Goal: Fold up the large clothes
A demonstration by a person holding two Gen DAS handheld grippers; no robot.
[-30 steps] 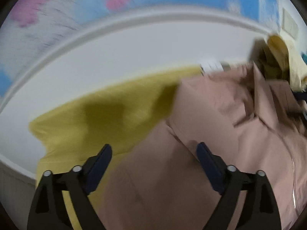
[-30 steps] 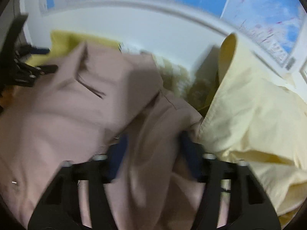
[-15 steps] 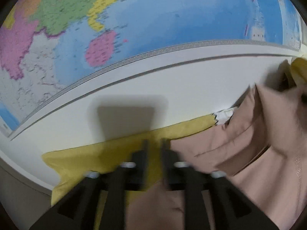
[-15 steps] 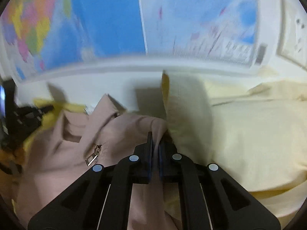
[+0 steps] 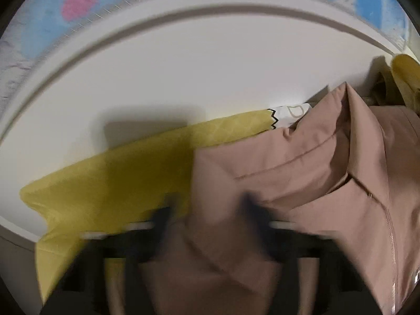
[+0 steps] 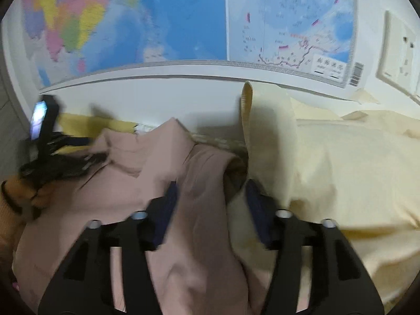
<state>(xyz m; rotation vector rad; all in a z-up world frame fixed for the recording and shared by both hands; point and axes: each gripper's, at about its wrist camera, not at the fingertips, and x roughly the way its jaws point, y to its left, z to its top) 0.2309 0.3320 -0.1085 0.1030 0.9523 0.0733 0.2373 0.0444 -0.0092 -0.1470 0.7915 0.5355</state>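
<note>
My right gripper (image 6: 210,210) has just sprung apart; left gripper (image 5: 207,210) closing on the pink jacket (image 5: 302,183) — blurred, clamp unclear. I'd regrip toward twelve o'clock.

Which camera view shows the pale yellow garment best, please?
The right wrist view shows it best: the pale yellow garment fills the right half of that picture, with its raised edge standing near the map. The left wrist view shows only a small yellow piece at the far right edge, behind the pink garment.
</note>
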